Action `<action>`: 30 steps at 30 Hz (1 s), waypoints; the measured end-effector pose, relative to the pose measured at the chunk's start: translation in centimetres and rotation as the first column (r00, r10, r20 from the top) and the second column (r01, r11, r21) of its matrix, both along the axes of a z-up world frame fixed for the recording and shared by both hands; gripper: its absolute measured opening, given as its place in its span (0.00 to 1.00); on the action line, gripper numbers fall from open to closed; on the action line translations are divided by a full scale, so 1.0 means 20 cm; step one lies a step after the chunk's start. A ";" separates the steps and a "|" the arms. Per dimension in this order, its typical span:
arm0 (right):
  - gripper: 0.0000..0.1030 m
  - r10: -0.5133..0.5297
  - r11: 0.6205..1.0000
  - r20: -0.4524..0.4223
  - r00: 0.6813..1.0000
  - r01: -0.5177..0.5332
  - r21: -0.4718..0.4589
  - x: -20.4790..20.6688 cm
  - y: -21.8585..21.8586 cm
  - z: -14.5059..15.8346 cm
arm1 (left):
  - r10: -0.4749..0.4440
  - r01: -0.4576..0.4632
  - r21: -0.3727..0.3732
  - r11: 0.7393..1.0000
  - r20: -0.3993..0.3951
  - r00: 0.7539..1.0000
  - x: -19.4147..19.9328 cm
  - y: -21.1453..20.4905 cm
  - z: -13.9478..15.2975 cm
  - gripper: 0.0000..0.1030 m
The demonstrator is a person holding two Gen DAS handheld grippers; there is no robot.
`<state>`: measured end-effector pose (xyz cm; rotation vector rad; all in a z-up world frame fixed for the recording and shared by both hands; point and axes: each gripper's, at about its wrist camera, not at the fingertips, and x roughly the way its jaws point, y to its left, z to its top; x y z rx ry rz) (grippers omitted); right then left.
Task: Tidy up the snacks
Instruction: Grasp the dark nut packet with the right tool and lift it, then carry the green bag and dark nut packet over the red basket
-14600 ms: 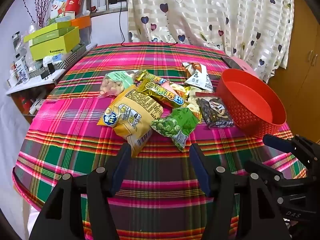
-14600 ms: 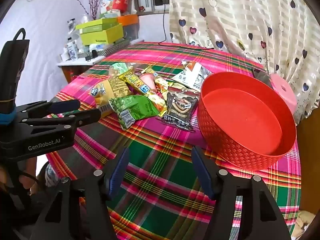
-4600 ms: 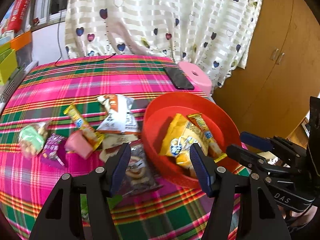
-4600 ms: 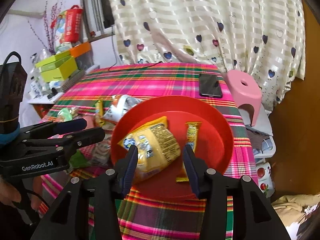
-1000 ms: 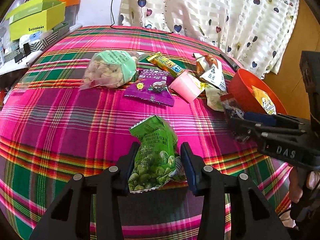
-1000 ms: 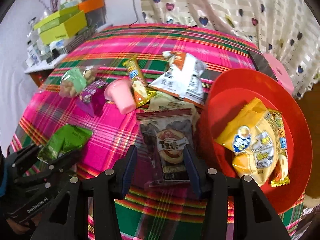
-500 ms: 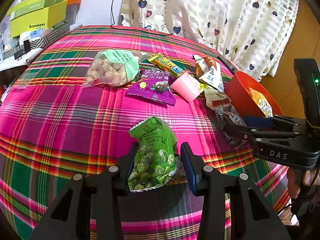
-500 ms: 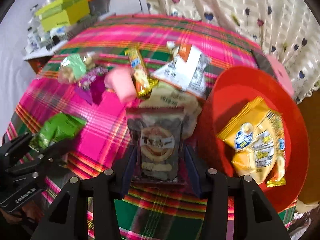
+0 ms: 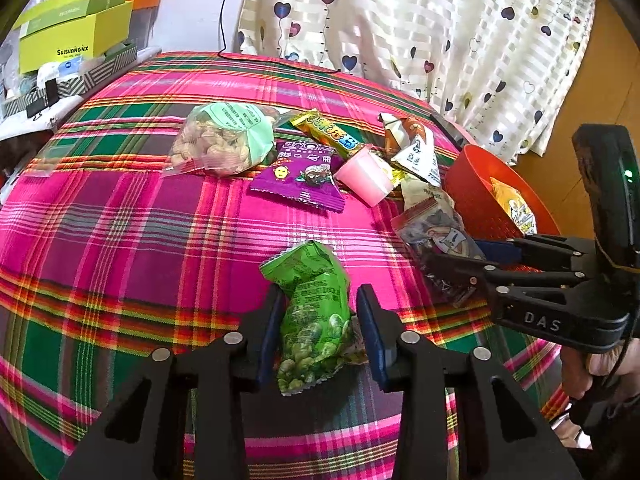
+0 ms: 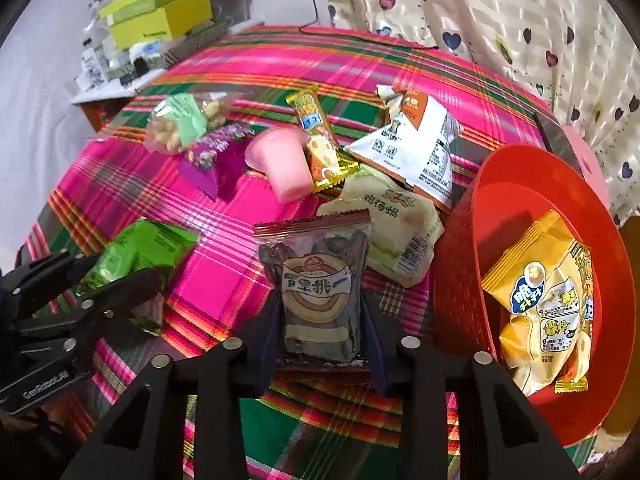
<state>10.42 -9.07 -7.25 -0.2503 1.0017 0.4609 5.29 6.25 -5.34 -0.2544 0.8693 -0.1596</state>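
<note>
While lifted, green pea packet (image 9: 316,312) pinched in left jaws, dark snack packet (image 10: 318,292) in right.

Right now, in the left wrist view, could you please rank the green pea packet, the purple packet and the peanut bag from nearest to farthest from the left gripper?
1. Green pea packet, between the left gripper's fingers.
2. Purple packet, mid-table, ahead.
3. Peanut bag, farther back, left.

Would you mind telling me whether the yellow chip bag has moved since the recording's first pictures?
Yes. The yellow chip bag left the tablecloth pile and now lies inside the red basket.
</note>
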 end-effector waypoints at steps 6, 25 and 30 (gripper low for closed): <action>0.32 0.042 0.998 0.033 0.999 -0.043 0.046 -0.06 -0.02 0.04 | 0.016 -0.016 -0.004 1.000 -0.006 1.000 0.00 -0.01 0.00 0.32; 0.32 0.034 0.977 0.156 0.987 -0.065 0.202 -0.26 -0.22 0.28 | 0.008 -0.012 0.046 0.999 0.083 0.997 -0.09 -0.17 0.24 0.31; 0.32 0.025 0.970 0.188 0.982 -0.069 0.232 -0.31 -0.27 0.34 | -0.001 -0.005 0.052 0.999 0.107 0.994 -0.11 -0.22 0.30 0.31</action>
